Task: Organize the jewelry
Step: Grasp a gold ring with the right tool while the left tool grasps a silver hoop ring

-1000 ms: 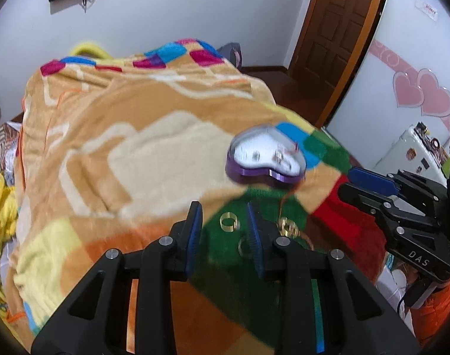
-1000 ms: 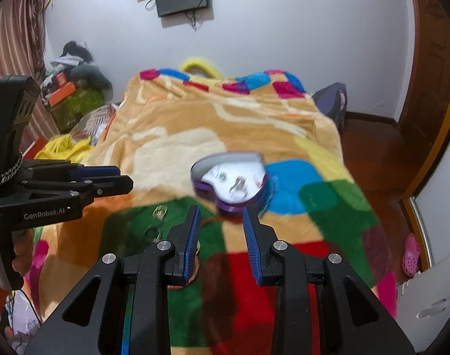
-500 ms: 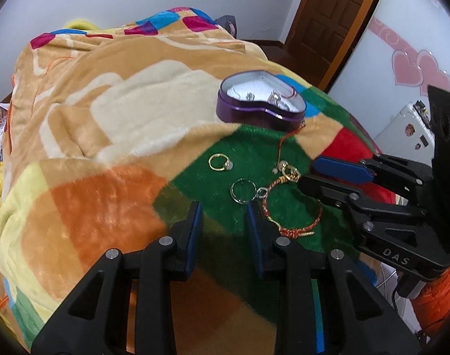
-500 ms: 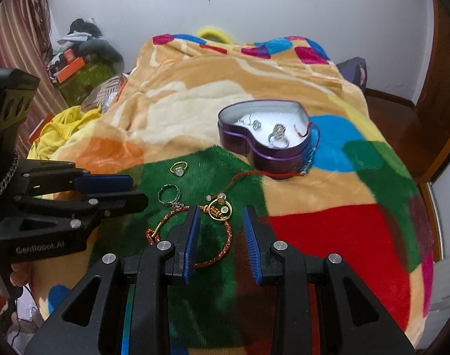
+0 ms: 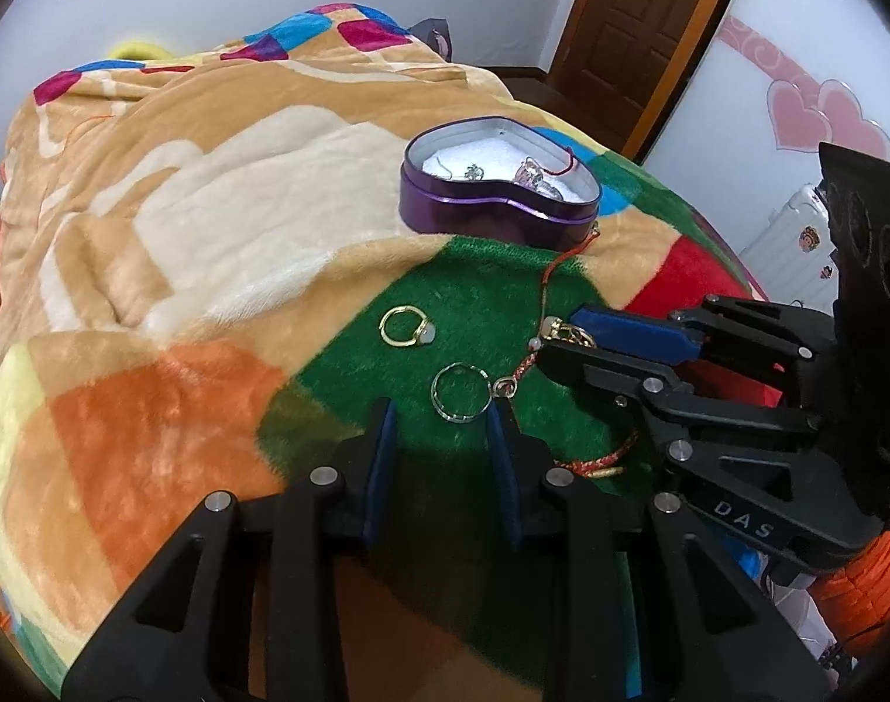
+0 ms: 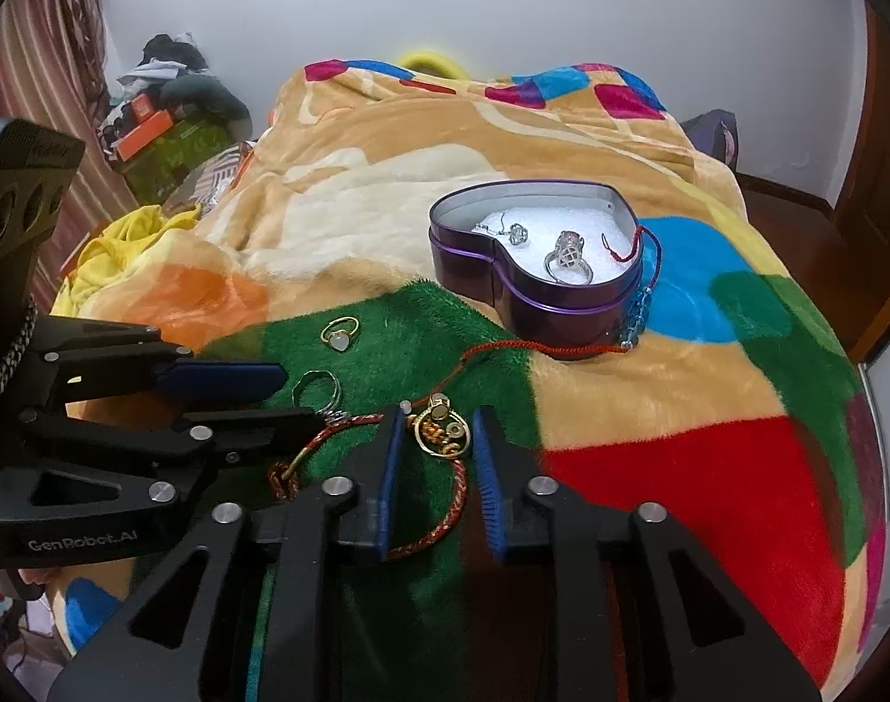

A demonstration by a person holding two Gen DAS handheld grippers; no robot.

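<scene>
- Right gripper [image 6: 434, 449]: jaws apart at lower centre of the right wrist view, straddling the gold charm [image 6: 440, 439] of a red braided bracelet [image 6: 445, 518]; nothing clamped.
- Left gripper [image 5: 442, 416]: jaws apart, low in the left wrist view, silver ring [image 5: 461, 400] on green blanket [image 5: 351, 386] just past the tips.
- Gold ring with pale stone [image 5: 406, 326] lies further up-frame.
- Purple heart-shaped tin [image 6: 538, 292], upper centre, holds a silver ring and pendant; red cord [image 6: 562, 346] trails over its rim.

Open purple heart tin [image 6: 538, 286] holding rings; gold ring [image 6: 339, 334], red bracelet [image 6: 445, 503] outside.
</scene>
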